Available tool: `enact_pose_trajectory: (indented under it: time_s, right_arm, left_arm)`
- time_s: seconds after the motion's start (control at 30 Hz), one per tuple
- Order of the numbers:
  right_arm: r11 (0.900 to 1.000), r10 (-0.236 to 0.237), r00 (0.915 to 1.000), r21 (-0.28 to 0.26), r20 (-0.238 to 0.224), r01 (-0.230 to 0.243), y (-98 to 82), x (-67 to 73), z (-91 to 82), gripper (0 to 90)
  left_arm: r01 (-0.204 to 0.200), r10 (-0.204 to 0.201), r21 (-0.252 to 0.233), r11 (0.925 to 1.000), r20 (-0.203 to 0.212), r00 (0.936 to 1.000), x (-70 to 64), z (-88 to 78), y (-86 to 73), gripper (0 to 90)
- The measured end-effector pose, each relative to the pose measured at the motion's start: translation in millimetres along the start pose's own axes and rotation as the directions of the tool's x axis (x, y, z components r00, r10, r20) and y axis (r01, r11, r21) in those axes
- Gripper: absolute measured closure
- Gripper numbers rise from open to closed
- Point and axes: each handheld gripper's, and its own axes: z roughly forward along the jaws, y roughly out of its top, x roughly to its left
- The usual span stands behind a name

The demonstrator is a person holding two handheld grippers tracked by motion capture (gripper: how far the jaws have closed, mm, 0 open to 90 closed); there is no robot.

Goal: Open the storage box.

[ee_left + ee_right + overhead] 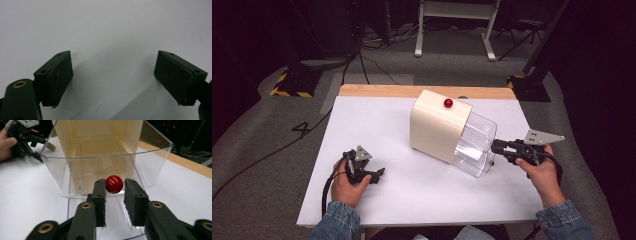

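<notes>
We see a cream box lying on the white table, with a clear drawer projecting from its open end toward the right gripper. A red knob sits on the box's upper face; a second red knob is fixed to the drawer front.

In the right gripper view, the jaws flank this drawer knob, one on each side, standing close to it. We cannot tell whether the pads already touch it; a narrow gap seems to remain at the right. We judge this alignment is meant for a pinch on the knob, so the drawer can be pulled or pushed along its track.

The left gripper rests on the table well apart from the box, jaws spread wide over bare surface, holding nothing. We judge it is parked clear of the drawer's travel.
</notes>
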Motion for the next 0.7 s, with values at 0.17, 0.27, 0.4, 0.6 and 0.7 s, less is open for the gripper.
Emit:
enact_pose_trajectory:
  time_s: [0.17, 0.27, 0.4, 0.6, 0.7]
  right_arm:
    - [1.0, 0.014, 0.9996, 0.011, 0.024, -0.014, -6.4, -1.3, -2.5, 58.3]
    - [1.0, 0.017, 0.9993, 0.02, 0.032, -0.017, -10.3, -2.4, -4.0, 55.8]
    - [1.0, 0.02, 0.9988, 0.017, 0.044, -0.021, -13.6, -3.0, -9.0, 52.6]
    - [0.999, 0.033, 0.9963, 0.028, 0.079, -0.036, -20.8, -4.7, -21.9, 45.3]
    - [0.998, 0.048, 0.9929, 0.033, 0.109, -0.052, -25.5, -5.6, -29.6, 40.3]
  left_arm:
    - [-0.001, 0.001, 0.001, 1.0, -0.002, 1.0, -0.2, -0.2, 0.0, 15.5]
    - [0.004, -0.004, 0.001, 1.0, 0.0, 1.0, -0.5, -0.1, -0.1, 15.5]
    - [0.002, -0.002, 0.0, 1.0, 0.001, 1.0, -0.2, 0.0, -0.1, 15.5]
    - [0.0, 0.0, 0.0, 1.0, 0.0, 1.0, 0.1, 0.0, 0.0, 15.5]
    - [-0.002, 0.002, -0.001, 1.0, -0.001, 1.0, 0.2, 0.0, 0.0, 15.5]
